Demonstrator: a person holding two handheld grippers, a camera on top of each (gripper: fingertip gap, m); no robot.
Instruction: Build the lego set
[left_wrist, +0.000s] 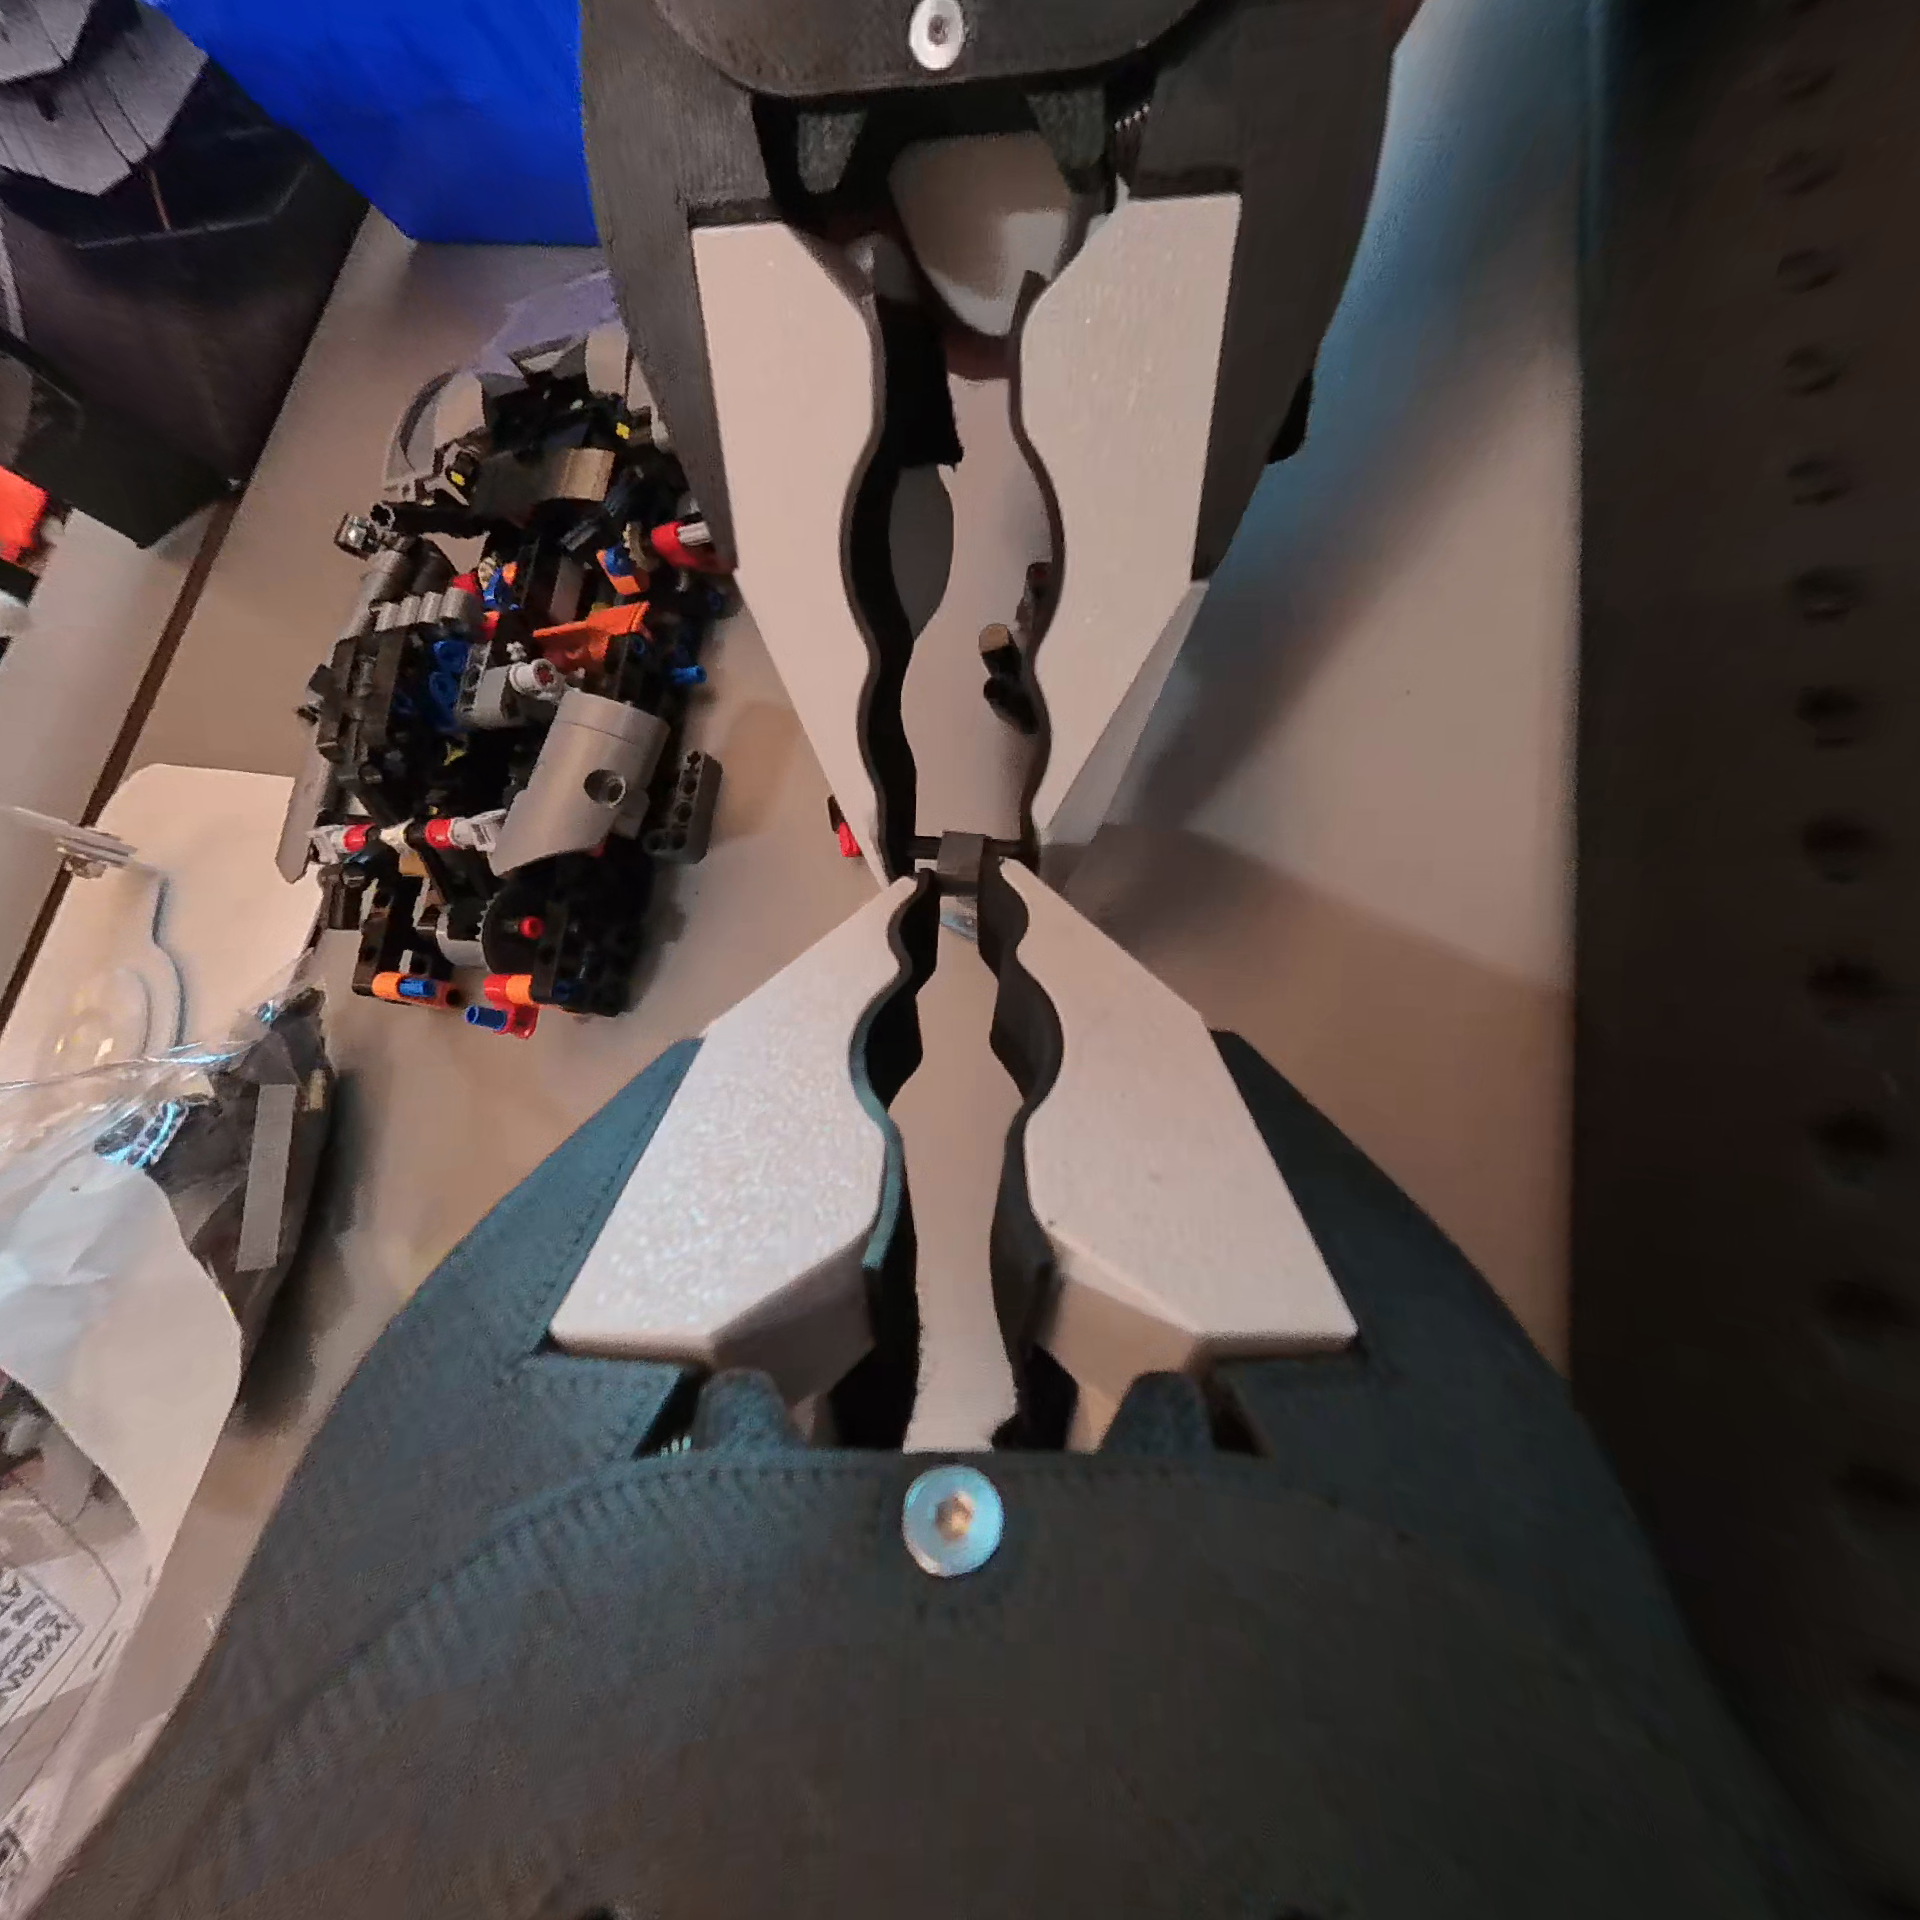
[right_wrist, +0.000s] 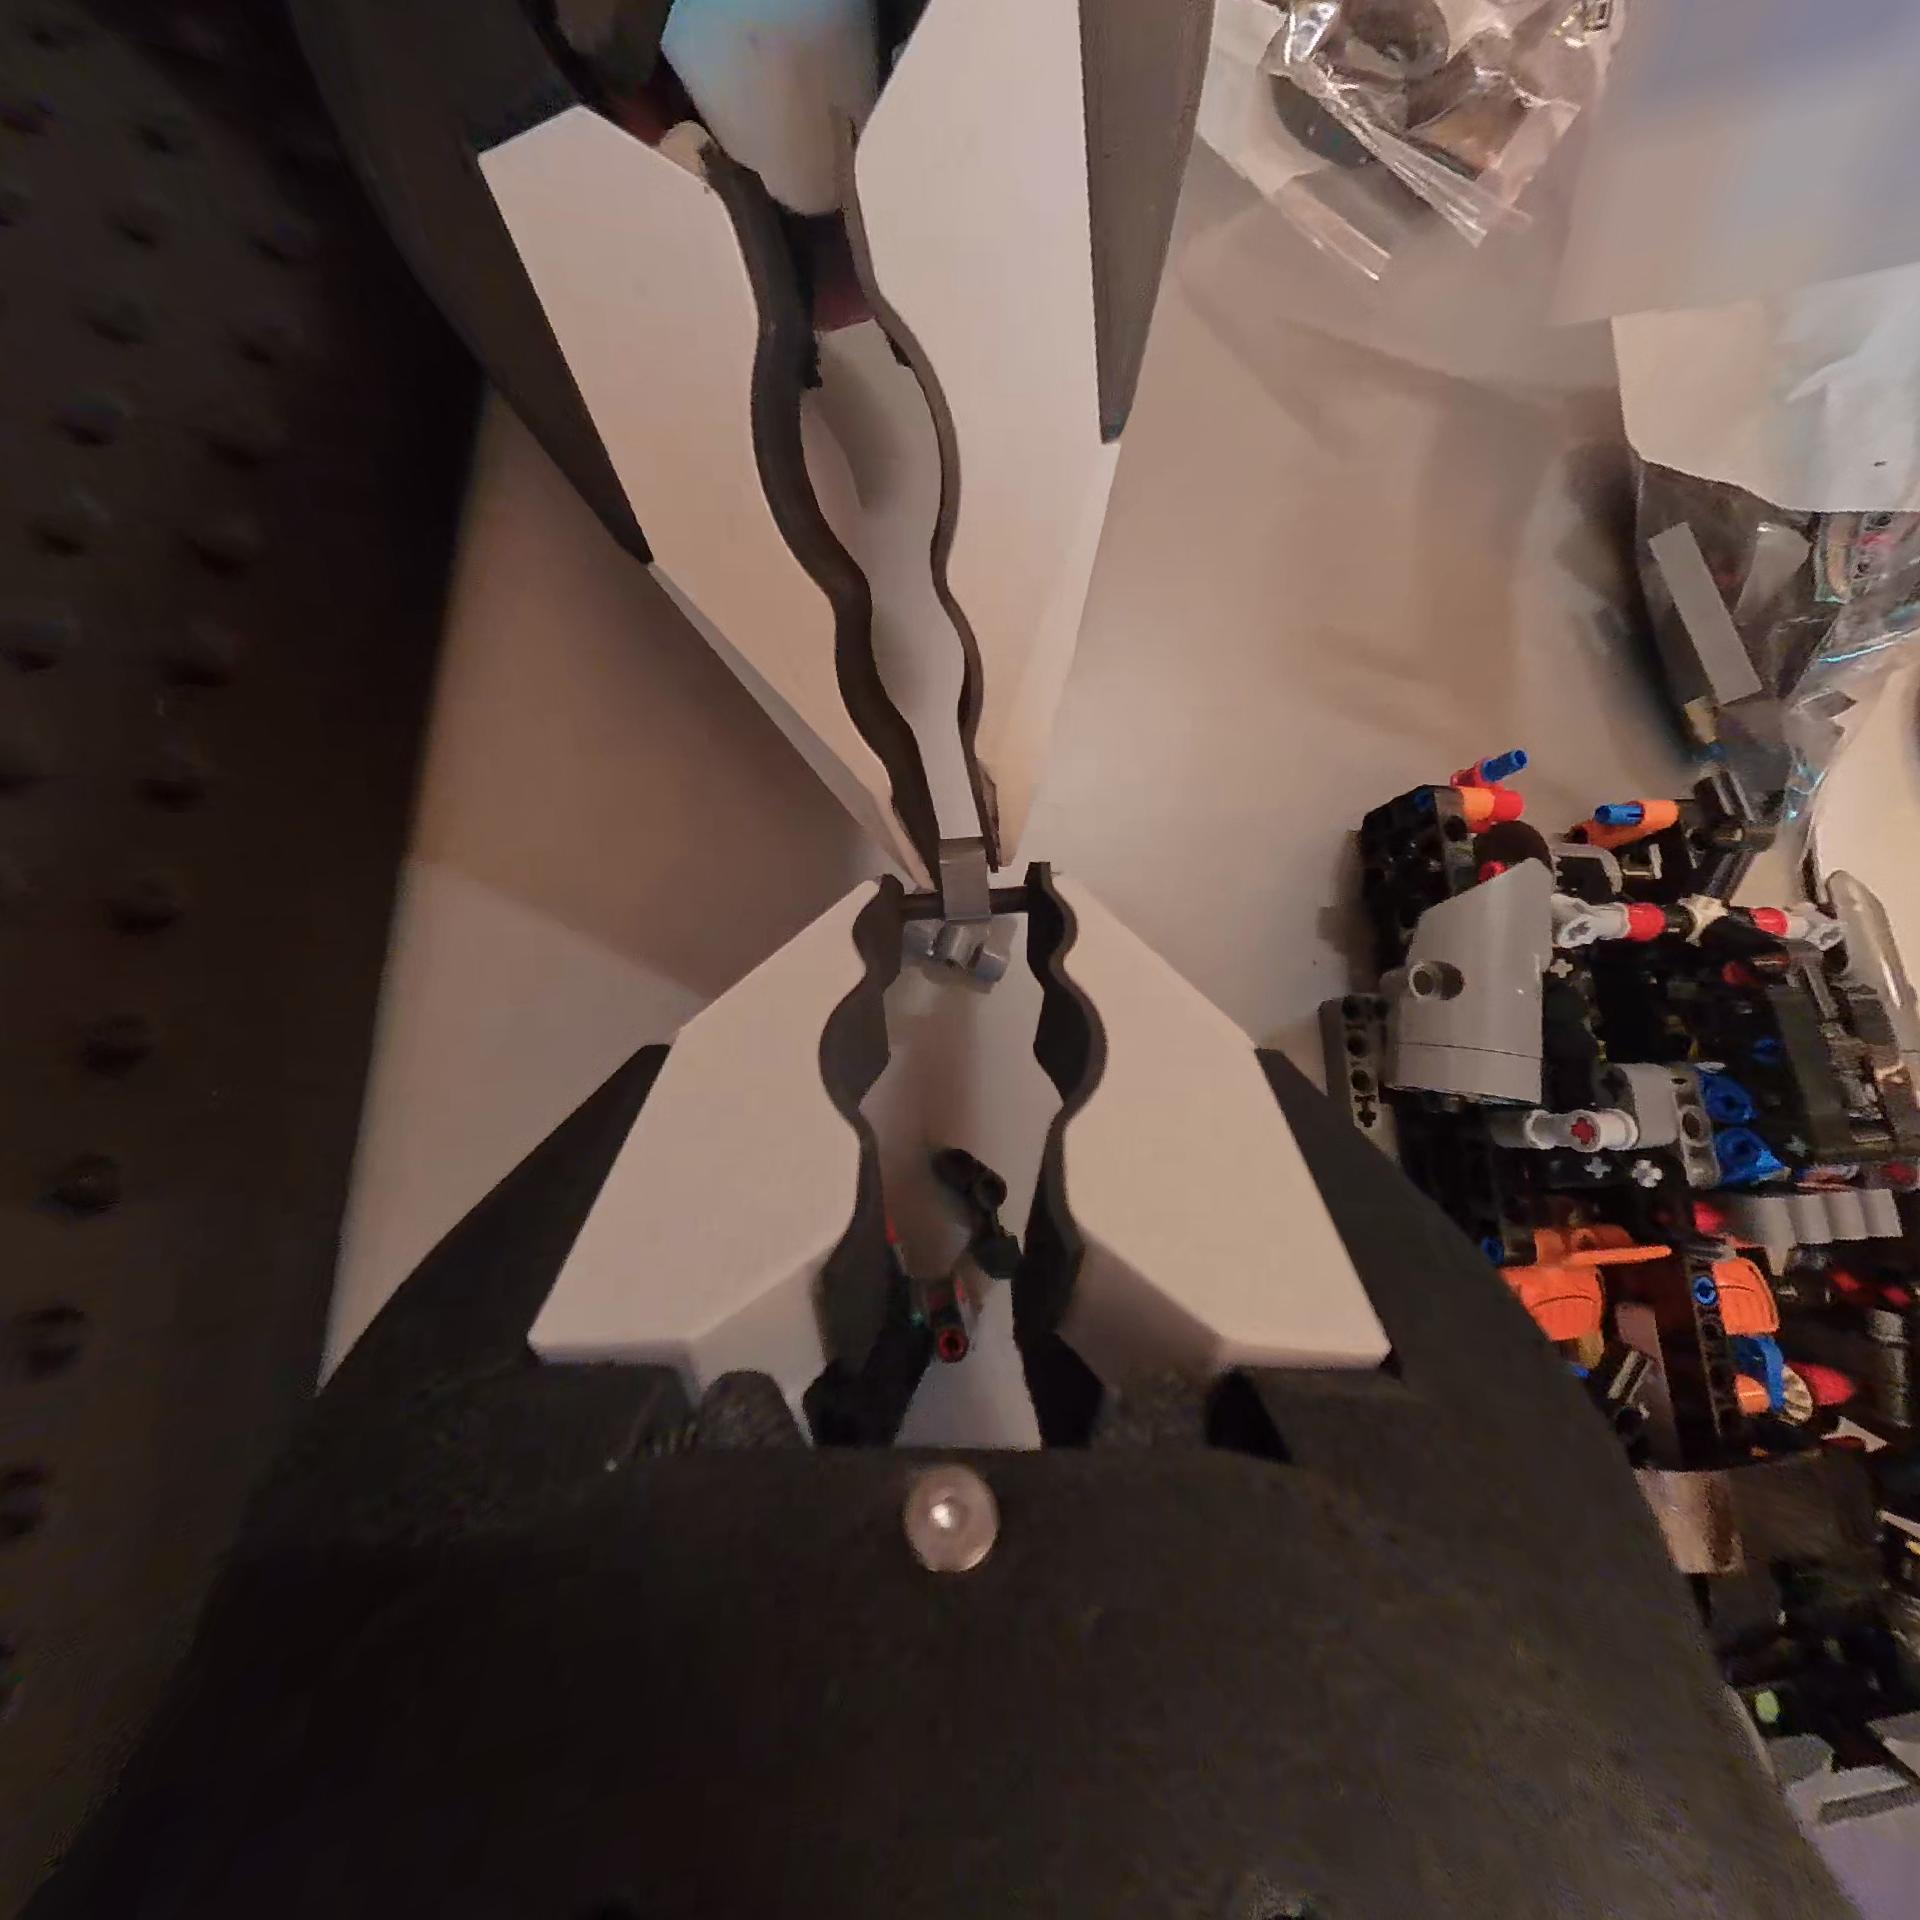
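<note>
Left wrist view: the left gripper (left_wrist: 961, 883) reaches in from the near edge and the right gripper (left_wrist: 961, 831) from the far edge, their tips meeting tip to tip above the pale table (left_wrist: 665, 1049).
Left fingers: nearly closed, pinching a small dark grey connector piece (left_wrist: 961, 857) at the very tips.
Right fingers: closed on the two ends of a thin black axle (right_wrist: 961, 902) that spans the gap between the tips.
Connector and axle: in the right wrist view the grey connector piece (right_wrist: 961, 868) sits on the middle of the axle, so both grippers carry one small joined assembly in the air.
Small part under the tips: a light blue-grey piece (right_wrist: 956, 951) shows just below the axle; whether it lies on the table or hangs from the assembly cannot be told.
Lego model: the partly built black, grey, orange and blue model (left_wrist: 509, 707) rests on the table to the left of the grippers in the left wrist view, and on the right (right_wrist: 1621, 1122) in the right wrist view, well apart from the tips.
Loose parts: a few black and red pins (right_wrist: 966, 1236) lie on the table beneath the right gripper.
Bags: clear plastic bags of parts (left_wrist: 166, 1164) lie near the model on the left; another bag (right_wrist: 1392, 114) lies at the far right in the right wrist view.
Blue box: a blue box (left_wrist: 416, 114) stands at the far left.
</note>
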